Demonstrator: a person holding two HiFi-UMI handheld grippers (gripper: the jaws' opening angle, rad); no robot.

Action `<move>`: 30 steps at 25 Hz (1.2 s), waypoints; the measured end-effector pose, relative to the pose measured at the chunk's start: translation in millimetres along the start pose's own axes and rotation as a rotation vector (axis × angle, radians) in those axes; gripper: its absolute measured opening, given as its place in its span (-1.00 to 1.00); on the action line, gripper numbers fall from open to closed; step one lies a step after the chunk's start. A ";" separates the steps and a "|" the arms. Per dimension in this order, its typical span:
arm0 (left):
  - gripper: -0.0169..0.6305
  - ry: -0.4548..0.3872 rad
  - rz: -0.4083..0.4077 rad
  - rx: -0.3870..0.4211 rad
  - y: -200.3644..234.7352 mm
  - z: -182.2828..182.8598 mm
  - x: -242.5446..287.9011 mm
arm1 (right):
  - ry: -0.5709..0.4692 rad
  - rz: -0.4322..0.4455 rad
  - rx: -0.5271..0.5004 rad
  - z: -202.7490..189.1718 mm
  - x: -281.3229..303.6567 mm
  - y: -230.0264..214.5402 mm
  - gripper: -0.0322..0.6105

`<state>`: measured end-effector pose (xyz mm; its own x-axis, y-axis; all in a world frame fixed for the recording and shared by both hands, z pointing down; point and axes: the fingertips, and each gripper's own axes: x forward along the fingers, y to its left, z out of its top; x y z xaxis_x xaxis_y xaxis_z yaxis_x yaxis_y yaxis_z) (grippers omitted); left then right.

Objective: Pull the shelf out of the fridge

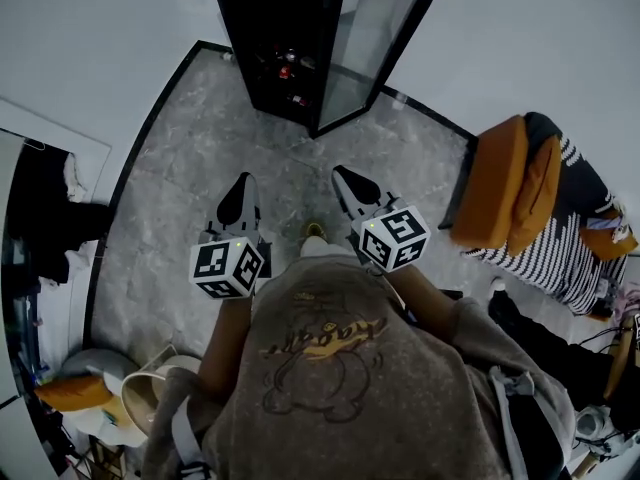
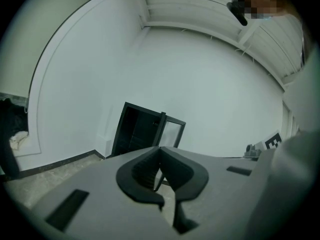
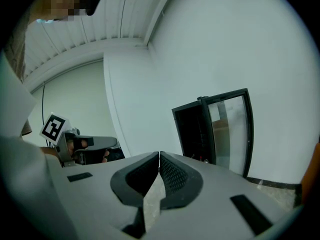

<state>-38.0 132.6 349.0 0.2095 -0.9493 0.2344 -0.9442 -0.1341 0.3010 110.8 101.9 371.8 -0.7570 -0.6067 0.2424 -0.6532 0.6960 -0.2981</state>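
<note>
A tall black fridge (image 1: 300, 38) stands against the white wall at the top of the head view, its glass door (image 1: 365, 43) swung open to the right. Dark shelves with small red items (image 1: 285, 71) show inside. Both grippers are held in front of the person, well short of the fridge. My left gripper (image 1: 241, 190) is shut with nothing in it, and my right gripper (image 1: 345, 176) is shut and empty too. The left gripper view shows the fridge (image 2: 137, 131) far beyond the closed tips (image 2: 160, 149). The right gripper view shows the fridge (image 3: 200, 131) beyond its tips (image 3: 159, 155).
Grey marble floor (image 1: 190, 168) lies between me and the fridge. An orange cushion (image 1: 500, 183) and a striped blanket (image 1: 570, 238) sit at the right. Dark clothing (image 1: 45, 213) hangs at the left, and a bin (image 1: 140, 393) stands at lower left.
</note>
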 end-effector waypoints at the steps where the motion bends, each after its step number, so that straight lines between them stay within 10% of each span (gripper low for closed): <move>1: -0.92 -0.005 0.004 0.003 0.9 3.1 5.3 | 0.001 0.006 0.000 2.6 5.2 -4.0 -0.83; 30: -0.93 -0.079 -0.082 0.061 66.9 59.3 109.9 | 0.011 0.012 -0.023 39.8 144.1 -41.7 -0.83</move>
<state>-93.3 2.5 340.1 0.2680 -0.9536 0.1370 -0.9389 -0.2266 0.2591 29.5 -29.9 382.4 -0.7649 -0.5940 0.2494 -0.6441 0.7118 -0.2800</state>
